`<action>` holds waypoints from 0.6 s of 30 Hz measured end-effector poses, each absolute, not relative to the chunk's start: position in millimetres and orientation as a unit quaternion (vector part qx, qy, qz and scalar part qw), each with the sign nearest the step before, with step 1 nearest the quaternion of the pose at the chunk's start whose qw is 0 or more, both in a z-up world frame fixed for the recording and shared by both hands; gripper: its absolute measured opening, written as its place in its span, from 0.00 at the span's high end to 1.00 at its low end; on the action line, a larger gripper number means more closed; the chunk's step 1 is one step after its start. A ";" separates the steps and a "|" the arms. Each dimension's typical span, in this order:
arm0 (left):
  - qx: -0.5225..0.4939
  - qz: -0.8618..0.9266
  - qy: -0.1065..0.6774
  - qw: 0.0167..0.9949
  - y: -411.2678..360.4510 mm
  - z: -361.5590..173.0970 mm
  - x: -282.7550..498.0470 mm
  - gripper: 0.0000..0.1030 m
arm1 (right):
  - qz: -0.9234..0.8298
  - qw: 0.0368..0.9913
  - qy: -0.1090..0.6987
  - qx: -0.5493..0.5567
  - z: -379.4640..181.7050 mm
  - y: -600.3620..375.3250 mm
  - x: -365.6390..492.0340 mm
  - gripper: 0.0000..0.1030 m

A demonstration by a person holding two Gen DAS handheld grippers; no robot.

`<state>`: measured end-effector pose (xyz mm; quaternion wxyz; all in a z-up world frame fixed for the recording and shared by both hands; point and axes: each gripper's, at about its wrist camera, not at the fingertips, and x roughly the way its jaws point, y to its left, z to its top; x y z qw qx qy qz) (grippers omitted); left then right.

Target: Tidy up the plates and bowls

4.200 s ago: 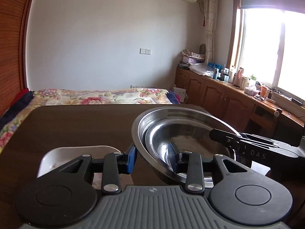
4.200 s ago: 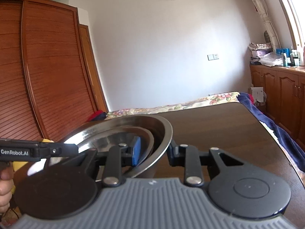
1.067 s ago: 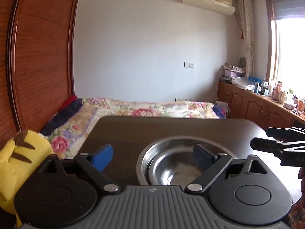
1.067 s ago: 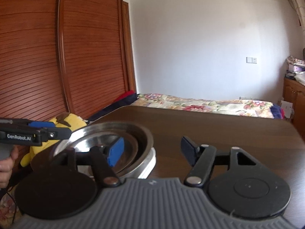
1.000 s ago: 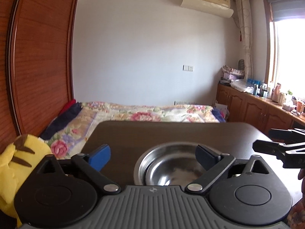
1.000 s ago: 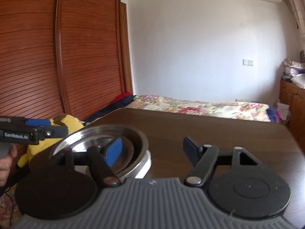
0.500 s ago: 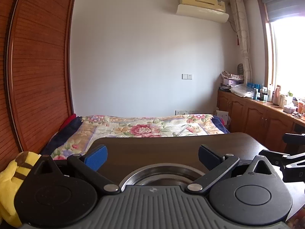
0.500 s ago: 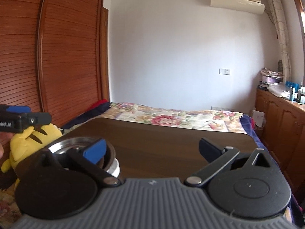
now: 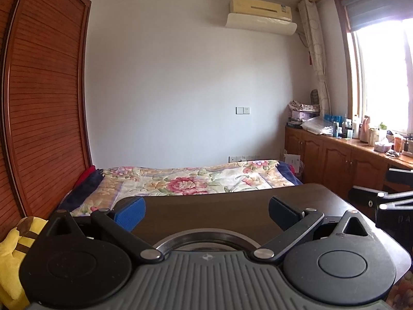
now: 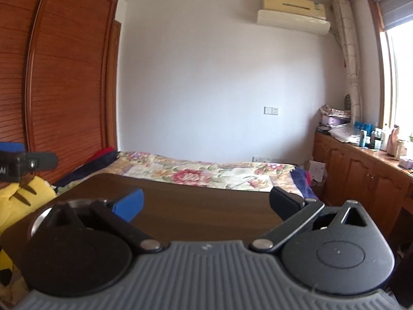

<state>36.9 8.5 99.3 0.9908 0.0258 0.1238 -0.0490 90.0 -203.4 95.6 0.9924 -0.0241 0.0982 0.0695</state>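
Note:
The stacked steel bowls (image 9: 206, 240) sit on the dark wooden table (image 9: 219, 211); in the left wrist view only their far rim shows, just under and behind my left gripper (image 9: 206, 210). That gripper is open wide and empty, raised above the bowls. In the right wrist view the bowls' rim (image 10: 51, 206) shows at the lower left, mostly hidden behind my right gripper's body. My right gripper (image 10: 206, 204) is open wide and empty, to the right of the bowls. Each gripper shows at the edge of the other's view.
A yellow plush toy (image 10: 25, 196) lies off the table's left side. A bed with a floral cover (image 9: 180, 180) stands beyond the far edge. Wooden cabinets (image 9: 348, 165) with bottles run along the right wall, a wooden wardrobe (image 9: 46, 118) along the left.
Both grippers let go of the bowl stack, opened wide, and pulled back and up. The bowls have sunk to the bottom of both views.

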 end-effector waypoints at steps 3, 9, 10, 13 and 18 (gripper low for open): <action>0.033 -0.046 0.124 0.991 5.9 96.0 32.6 0.00 | 0.061 0.993 0.095 -0.023 95.8 -205.7 90.3 0.00; 0.035 -0.036 0.126 0.991 7.2 89.2 27.7 0.00 | 0.049 0.995 0.083 -0.022 94.6 -210.5 84.9 0.00; 0.035 -0.034 0.126 0.991 7.9 87.8 27.6 0.00 | 0.046 0.995 0.082 -0.023 94.0 -210.7 84.3 0.00; 0.035 -0.030 0.130 0.990 9.3 85.5 29.9 0.00 | 0.042 0.996 0.079 -0.020 91.2 -211.8 84.0 0.00; 0.032 -0.026 0.132 0.990 13.2 82.9 29.8 0.00 | 0.041 0.995 0.084 -0.021 88.8 -211.7 85.2 0.00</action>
